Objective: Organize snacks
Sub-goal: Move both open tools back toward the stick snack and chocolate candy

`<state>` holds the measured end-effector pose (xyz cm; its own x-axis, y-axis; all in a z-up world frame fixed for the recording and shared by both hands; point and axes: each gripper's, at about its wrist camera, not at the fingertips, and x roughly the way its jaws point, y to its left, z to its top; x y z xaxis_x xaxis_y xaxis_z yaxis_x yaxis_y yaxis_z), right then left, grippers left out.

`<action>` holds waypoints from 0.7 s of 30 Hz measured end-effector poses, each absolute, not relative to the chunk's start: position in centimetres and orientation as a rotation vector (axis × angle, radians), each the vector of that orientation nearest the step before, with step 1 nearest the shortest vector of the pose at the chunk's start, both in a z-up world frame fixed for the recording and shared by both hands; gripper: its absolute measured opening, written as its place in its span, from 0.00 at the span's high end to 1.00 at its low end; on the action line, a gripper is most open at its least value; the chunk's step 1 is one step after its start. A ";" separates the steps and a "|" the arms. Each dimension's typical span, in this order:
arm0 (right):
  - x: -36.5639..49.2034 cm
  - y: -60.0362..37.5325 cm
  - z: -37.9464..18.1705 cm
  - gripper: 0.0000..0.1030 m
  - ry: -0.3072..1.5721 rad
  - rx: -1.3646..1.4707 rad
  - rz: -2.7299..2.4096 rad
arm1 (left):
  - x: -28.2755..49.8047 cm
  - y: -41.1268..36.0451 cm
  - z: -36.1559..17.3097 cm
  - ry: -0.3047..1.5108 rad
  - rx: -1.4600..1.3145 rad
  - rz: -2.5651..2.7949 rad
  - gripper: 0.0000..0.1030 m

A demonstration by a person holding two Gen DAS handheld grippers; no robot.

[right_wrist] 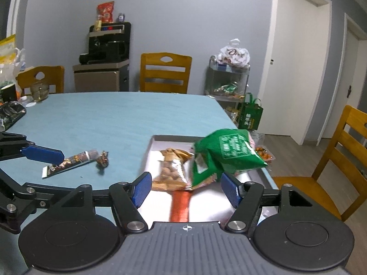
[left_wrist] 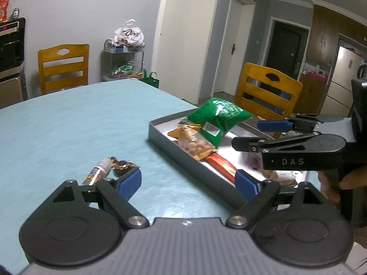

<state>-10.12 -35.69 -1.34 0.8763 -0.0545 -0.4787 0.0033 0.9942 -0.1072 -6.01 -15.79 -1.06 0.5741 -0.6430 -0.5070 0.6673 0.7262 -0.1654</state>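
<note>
Since two snacks lay loose on the desk (right_wrist: 110, 119) left of the tray (right_wrist: 148, 153), our left claw (left_wrist: 187, 182) hung wide and empty beside the long bar (right_wrist: 68, 162) and candy (right_wrist: 102, 158); our right claw (right_wrist: 185, 189), also wide, hovered over the tray, where the green bag (right_wrist: 227, 153) rested atop the peanut packet (right_wrist: 170, 171).

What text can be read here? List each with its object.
"DAS": on the right tongs.
"Dove", partly legible: white bag on the rack.
Green tote: characters too blurred.
Green bag, nut pack, red bar, long wrapper: print unreadable.
</note>
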 end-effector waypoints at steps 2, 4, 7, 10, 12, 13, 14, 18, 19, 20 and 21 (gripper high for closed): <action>-9.9 -34.9 -1.3 0.35 0.504 -0.109 -0.018 | -5.9 -15.0 -1.2 0.576 0.042 -0.754 0.14; -9.7 -34.2 -1.2 0.35 0.505 -0.114 -0.008 | -5.9 -14.2 -1.3 0.577 0.036 -0.742 0.13; -9.3 -33.0 -1.0 0.35 0.507 -0.120 0.010 | -5.7 -13.1 -1.4 0.580 0.026 -0.721 0.14; -9.0 -31.9 -0.9 0.35 0.509 -0.131 0.027 | -5.6 -11.9 -1.6 0.581 0.015 -0.700 0.13; -8.7 -31.1 -0.8 0.35 0.510 -0.137 0.038 | -5.5 -11.0 -1.8 0.580 0.010 -0.687 0.13; -8.6 -30.8 -0.7 0.35 0.510 -0.140 0.044 | -5.4 -10.7 -1.9 0.580 0.007 -0.681 0.13; -8.5 -30.4 -0.7 0.35 0.510 -0.142 0.049 | -5.4 -10.3 -1.9 0.580 0.005 -0.674 0.13; -8.1 -28.8 -0.6 0.35 0.510 -0.152 0.076 | -5.3 -8.7 -2.2 0.580 0.001 -0.644 0.13; -8.0 -28.5 -0.6 0.35 0.510 -0.154 0.083 | -5.3 -8.4 -2.2 0.579 0.004 -0.635 0.13; -8.0 -28.2 -0.6 0.35 0.511 -0.156 0.090 | -5.3 -8.0 -2.4 0.577 0.007 -0.624 0.13; -8.0 -27.9 -0.6 0.35 0.511 -0.156 0.097 | -5.2 -7.6 -2.5 0.576 0.013 -0.610 0.13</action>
